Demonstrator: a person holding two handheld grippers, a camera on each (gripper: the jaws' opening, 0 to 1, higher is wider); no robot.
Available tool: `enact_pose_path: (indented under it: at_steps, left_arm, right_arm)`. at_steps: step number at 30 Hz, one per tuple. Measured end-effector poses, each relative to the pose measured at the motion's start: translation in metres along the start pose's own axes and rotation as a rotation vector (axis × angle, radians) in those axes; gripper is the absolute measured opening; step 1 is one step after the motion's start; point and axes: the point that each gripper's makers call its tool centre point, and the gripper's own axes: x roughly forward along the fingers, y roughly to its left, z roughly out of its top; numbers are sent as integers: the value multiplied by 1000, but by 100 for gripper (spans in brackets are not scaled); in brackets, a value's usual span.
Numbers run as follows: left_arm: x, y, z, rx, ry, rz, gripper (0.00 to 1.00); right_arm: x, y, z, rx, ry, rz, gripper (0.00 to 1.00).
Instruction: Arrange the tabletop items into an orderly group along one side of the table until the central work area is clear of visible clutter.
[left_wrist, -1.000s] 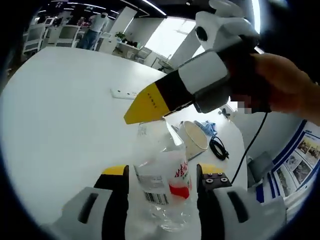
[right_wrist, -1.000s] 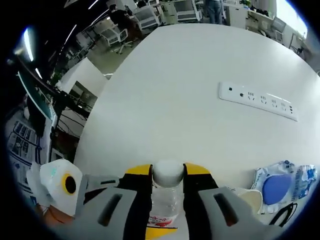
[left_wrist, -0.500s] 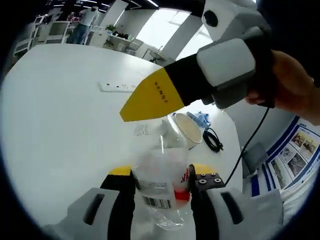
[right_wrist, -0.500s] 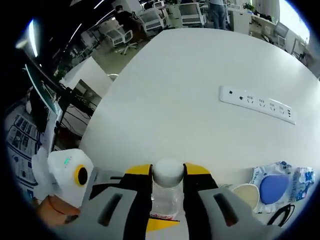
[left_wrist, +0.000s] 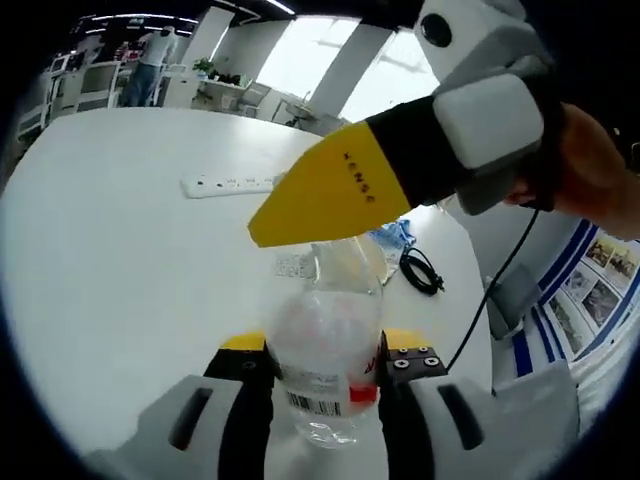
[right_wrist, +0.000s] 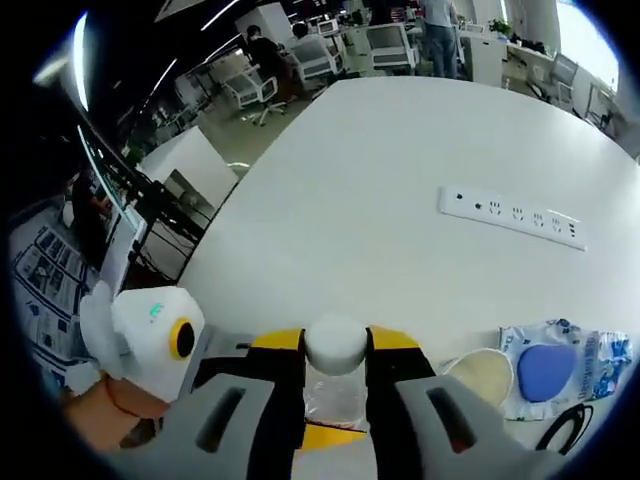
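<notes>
1. left gripper: jaws clenched on the body of a clear plastic bottle, held upright above the white desk, near its close edge
2. right gripper: jaws clenched on the bottle's white cap; in the left gripper view it enters from the right, its yellow tip over the bottle top
3. power strip: lies flat, far on the desk, well apart from the bottle
4. right of the bottle: a paper cup on its side, touching a blue-and-clear packet, with a black cable near the desk edge
</notes>
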Motion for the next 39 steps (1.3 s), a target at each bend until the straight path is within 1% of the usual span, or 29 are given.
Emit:
enact_pose_path:
  at_steps: [3,4,6,9,10,11,13,14,16,17,18,19,20,22,23,25,27,29,34,36,39]
  left_arm:
    - [0,-1,2,33,-2,2,39]
    - [-1,-2,3,57,1,5,39]
    - [-1,-3,5,74,-1,6,39]
    - [-1,-4,12,123,-21,4,39]
    - [-1,-4,15,140,-30,4,39]
    - [-1,-3,19,155,-38,5,39]
    - [1,-2,25,209,-44,13,39]
    - [1,-1,29,213,-53,13,39]
    - [2,1,36,277,-65,27,39]
    - [2,1,41,300,-79,28,39]
    - [2,1,42,306,-79,24,39]
    - [3,1,45,332,-85,26,39]
    - [4,1,46,336,-85,23,39]
    - [7,2,46,352,-85,15,39]
    - [8,2,47,358,-87,15,39]
    - [10,0,49,380,-93,5,39]
    - [12,0,50,391,-97,3,39]
    - [15,0,51,413,-100,-5,39]
    - [22,-1,53,459,-105,-16,39]
    - [23,-1,54,464,-107,-19,39]
    - [26,0,50,479,-97,-29,39]
  right_arm:
    - [-4,0,1,-11,-27,4,20]
    - [-6,1,1,-10,-38,7,20]
    - [-9,1,2,-20,-58,7,20]
    - [-16,1,9,-45,-119,-1,20]
    - [-17,1,10,-49,-130,-1,20]
    - [-20,1,14,-59,-165,-8,20]
    - [-24,1,17,-74,-194,-15,20]
    - [-27,1,21,-92,-230,-19,20]
    - [-32,3,24,-118,-280,-30,20]
    - [-36,1,28,-133,-322,-49,20]
    - [-37,2,28,-130,-334,-47,20]
    - [-39,2,31,-148,-363,-52,20]
    - [-40,0,31,-150,-371,-66,21]
    - [-41,-1,29,-150,-386,-71,20]
    - [-41,-2,30,-169,-408,-83,21]
    - [-43,-4,30,-172,-429,-94,21]
    - [-44,-5,31,-197,-461,-111,21]
    - [-45,-8,30,-193,-478,-123,21]
    - [-46,-12,30,-246,-539,-180,21]
    - [-46,-12,30,-258,-556,-192,21]
    - [-44,-15,28,-262,-555,-205,21]
